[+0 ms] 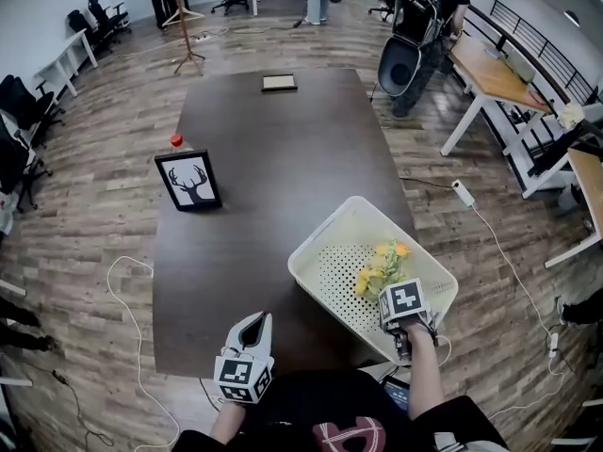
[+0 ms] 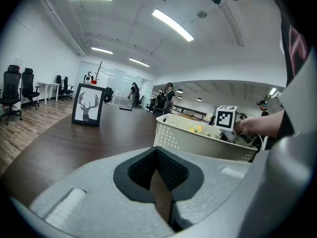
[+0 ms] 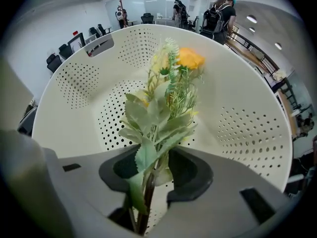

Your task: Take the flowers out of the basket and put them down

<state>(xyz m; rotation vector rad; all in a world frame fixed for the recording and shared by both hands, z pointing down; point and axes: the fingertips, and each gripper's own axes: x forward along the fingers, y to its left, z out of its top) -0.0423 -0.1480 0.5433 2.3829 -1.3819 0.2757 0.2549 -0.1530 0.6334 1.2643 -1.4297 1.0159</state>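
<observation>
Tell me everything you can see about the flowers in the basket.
The flowers are a small, artificial-looking bunch: one orange bloom, paler yellow ones, pale green serrated leaves and thin dark stems. They are inside the white perforated basket, with the blooms pointing away from the right gripper. The stems pass between its jaws with a gap showing on one side, so they look not yet clamped.

Open-plan office. Long dark meeting table (image 1: 283, 158) at centre on a wood-plank floor (image 1: 94, 215); black swivel chairs (image 1: 99, 17) ranked beside white desks (image 1: 71, 59) along the left wall — more white-framed desks (image 1: 490, 78) at right. Coat stand (image 1: 186, 36), power strip (image 1: 462, 193) with trailing cable, strip ceiling lights (image 2: 173, 26), a backpacked person (image 1: 429, 12) standing at the far end.
</observation>
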